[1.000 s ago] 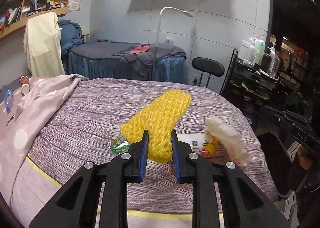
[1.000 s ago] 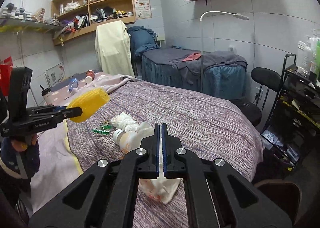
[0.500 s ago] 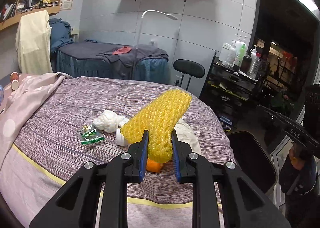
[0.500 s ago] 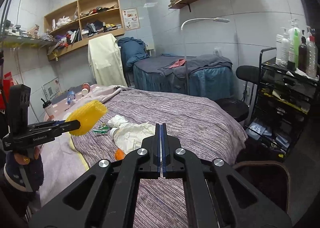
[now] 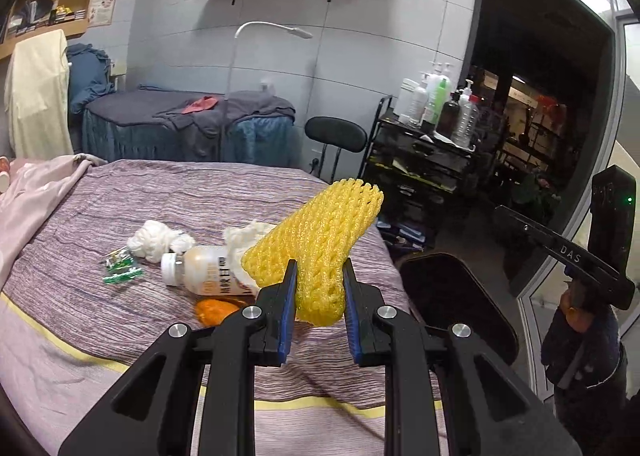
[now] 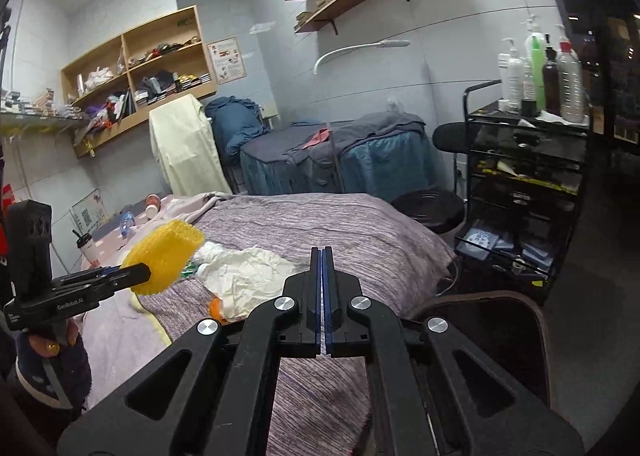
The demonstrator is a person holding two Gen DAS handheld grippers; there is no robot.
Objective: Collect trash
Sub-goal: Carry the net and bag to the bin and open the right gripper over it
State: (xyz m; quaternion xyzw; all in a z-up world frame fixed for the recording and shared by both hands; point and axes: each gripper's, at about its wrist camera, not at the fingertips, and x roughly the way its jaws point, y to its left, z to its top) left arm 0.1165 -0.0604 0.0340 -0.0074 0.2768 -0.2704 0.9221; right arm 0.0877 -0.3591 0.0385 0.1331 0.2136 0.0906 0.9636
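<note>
My left gripper (image 5: 319,290) is shut on a yellow foam net (image 5: 320,240), held up over the near right corner of the striped bed (image 5: 120,207). From the right wrist, the same net (image 6: 164,260) sticks out of the left gripper (image 6: 136,278). The right gripper (image 6: 322,256) is shut, with nothing showing between its pads. On the bed lie a juice bottle (image 5: 204,272), a white tissue wad (image 5: 160,240), a green wrapper (image 5: 120,270), an orange peel (image 5: 214,310) and crumpled white paper (image 6: 248,272). A dark bin (image 5: 452,296) stands beside the bed, right of both grippers.
A black cart (image 5: 424,159) loaded with bottles stands behind the bin, with a black stool (image 5: 336,133) next to it. A second bed (image 5: 180,127) and a floor lamp (image 5: 272,29) are against the far wall. A gloved hand (image 5: 580,308) holds the right gripper at the right edge.
Both views have swung right, off the bed's middle toward the bin and cart. The yellow net stays in the left gripper. White paper seen under the right gripper's pads earlier now lies on the bed.
</note>
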